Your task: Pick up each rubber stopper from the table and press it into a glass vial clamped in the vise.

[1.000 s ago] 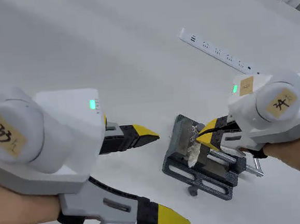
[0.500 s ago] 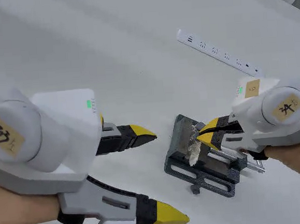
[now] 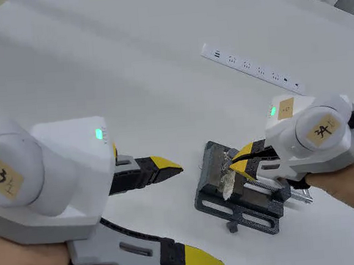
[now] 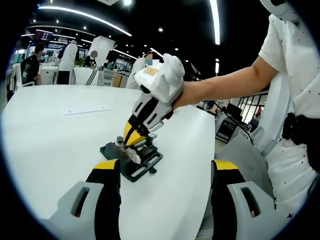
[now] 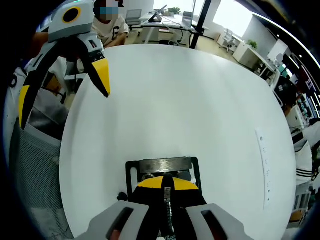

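While camera drifts, right tool stays at vial in vise, pressed together, stopper grip unclear; left tool stays spread, well apart. Press likely ongoing.

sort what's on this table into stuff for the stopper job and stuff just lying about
For the job:
- vise
- vial, clamped in the vise
- right gripper, jaws shut at the vial's top
- left gripper, jaws open, off to the side

Lying about:
- power strip, apart from the vise
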Demonstrator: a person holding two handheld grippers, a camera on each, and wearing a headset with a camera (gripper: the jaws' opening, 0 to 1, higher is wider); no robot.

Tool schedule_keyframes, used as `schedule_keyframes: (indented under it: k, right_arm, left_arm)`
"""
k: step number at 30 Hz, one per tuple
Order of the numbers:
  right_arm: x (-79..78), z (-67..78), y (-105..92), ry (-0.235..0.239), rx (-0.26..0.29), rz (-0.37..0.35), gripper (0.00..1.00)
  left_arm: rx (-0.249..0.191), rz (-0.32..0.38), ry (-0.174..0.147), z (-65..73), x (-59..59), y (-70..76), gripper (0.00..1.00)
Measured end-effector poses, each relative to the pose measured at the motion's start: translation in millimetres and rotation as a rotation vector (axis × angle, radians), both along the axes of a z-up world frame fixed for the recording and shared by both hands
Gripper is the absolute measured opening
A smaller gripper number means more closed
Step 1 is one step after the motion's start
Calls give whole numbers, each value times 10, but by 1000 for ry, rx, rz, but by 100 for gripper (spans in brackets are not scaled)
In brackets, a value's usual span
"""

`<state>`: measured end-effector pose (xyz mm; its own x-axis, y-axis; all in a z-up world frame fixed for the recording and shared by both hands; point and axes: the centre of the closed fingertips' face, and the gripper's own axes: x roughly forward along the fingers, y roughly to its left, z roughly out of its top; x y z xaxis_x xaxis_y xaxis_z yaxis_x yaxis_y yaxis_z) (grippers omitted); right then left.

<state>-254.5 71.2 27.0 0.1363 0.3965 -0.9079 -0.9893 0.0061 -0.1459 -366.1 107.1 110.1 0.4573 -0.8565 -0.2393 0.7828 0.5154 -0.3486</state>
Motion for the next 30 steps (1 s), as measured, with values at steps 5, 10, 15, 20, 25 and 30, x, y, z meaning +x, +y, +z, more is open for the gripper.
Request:
schedule_keyframes:
  k: [5,10,15,20,25,30]
  right_arm:
    - [5,17,-20,-6,2,-11,1]
    - [38,113,-28,-11,25,-32,1]
    - [37,181,-49,-14,43,-56,4]
    - [25,257,-82,-13,72,-91,7]
    - [14,323,-143,-25,92,-122,13]
    - [-10,380,-215,-27,117,-156,17]
  left_arm:
    - [11,5,-2,24,3,14,73]
    - [18,12,-7,58,5,29,73]
    - [26,18,-13,91,-1,45,73]
    - [36,17,-18,110,-26,49,73]
    - [44,12,-22,129,-58,24,73]
    - [49,3,-23,134,-87,0,73]
